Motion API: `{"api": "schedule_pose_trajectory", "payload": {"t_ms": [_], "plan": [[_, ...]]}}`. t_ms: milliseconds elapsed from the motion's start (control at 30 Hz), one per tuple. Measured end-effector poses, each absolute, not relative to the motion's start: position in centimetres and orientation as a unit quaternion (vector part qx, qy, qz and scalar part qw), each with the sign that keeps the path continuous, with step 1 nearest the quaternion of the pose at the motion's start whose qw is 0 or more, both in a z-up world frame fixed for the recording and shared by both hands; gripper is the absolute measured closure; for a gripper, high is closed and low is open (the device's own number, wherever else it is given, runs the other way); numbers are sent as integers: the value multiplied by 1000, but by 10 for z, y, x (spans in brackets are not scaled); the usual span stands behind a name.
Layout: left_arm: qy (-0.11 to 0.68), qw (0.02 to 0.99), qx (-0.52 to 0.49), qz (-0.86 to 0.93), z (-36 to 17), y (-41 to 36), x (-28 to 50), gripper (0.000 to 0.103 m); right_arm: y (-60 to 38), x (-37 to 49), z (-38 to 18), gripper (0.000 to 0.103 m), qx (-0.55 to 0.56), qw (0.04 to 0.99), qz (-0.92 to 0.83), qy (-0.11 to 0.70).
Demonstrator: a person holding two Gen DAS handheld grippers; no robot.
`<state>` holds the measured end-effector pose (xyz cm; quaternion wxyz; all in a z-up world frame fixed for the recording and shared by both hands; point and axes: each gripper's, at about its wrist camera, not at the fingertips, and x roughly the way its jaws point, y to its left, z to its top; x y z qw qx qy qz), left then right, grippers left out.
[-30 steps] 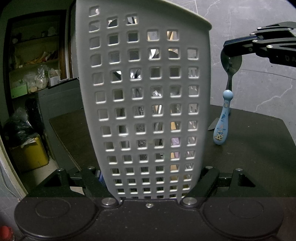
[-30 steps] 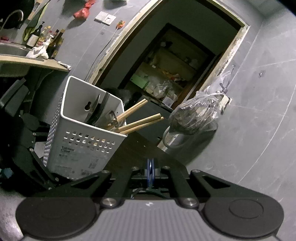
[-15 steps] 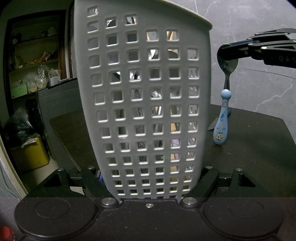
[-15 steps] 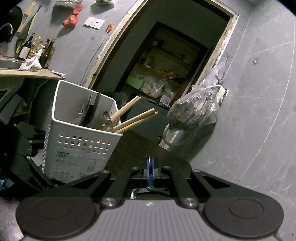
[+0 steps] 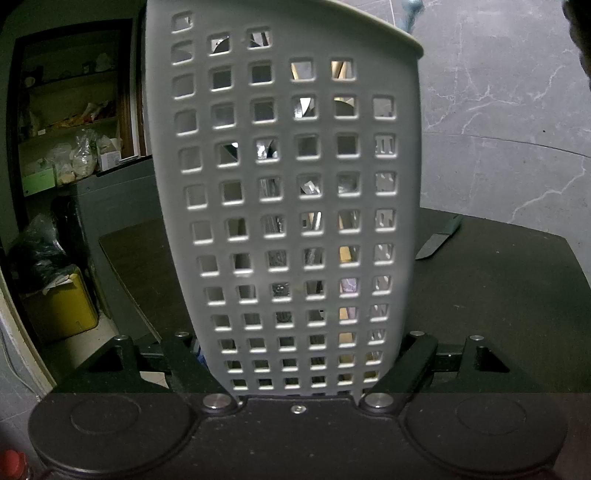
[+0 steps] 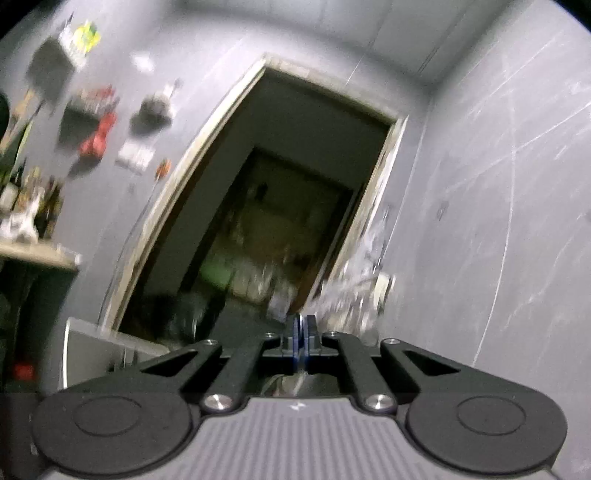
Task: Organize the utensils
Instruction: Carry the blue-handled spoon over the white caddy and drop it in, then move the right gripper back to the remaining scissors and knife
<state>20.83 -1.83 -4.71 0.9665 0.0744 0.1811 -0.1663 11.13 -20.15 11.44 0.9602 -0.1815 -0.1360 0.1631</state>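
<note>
Entry: dark table (image 5: 498, 314), mostly bare on its right half. The right wrist view is smeared by motion, so we take little detail from it.

The white perforated caddy (image 5: 288, 206) stands upright on the table and fills the left wrist view exactly as it did a second ago. The left gripper (image 5: 299, 347) has its tongs spread to the caddy's width and pressed on both lower sides, bracing it. Through the holes we make out metal and wooden handles already inside.

The right gripper (image 6: 301, 332) is what changed. Its view has swung from the caddy and table up to the doorway and wall. Only a pale corner that we take for the caddy rim (image 6: 85, 354) is left, low on the left. The tongs are pressed together, blue pads meeting, with a thin pale gleam just below them. We read that as a pinch on the spoon's metal end, though the blur prevents certainty.

A knife (image 5: 439, 240) lies flat on the table to the right of the caddy, untouched.

The blue-handled spoon (image 5: 410, 13) hung beside the caddy half a second ago, with its handle tip down at the table. That spot is now empty. A blurred blue streak shows at the top edge of the left view, just above the caddy's rim.

Judgement: the spoon has been lifted clear of the rim height and the drop into the caddy comes next. The knife remains to be done.
</note>
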Motion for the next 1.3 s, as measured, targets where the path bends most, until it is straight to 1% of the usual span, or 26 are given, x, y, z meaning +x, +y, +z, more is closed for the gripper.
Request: {"api": "schedule_pose_trajectory", "payload": {"t_ms": [167,333,833,1300], "plan": [[181,966,73,-167,-47,-18,208,21,-199,110,125,100,-145,954,193,-177],[182,966,71,-167,-48,-18,208,21,-185,111,125,100,-141,945,237,-179],[182,966,71,-167,-48,-16,209,21,-143,112,99,100,-184,926,301,-134],[181,966,70,-168,-48,-15,209,21,-129,127,62,100,-187,926,320,-64]]}}
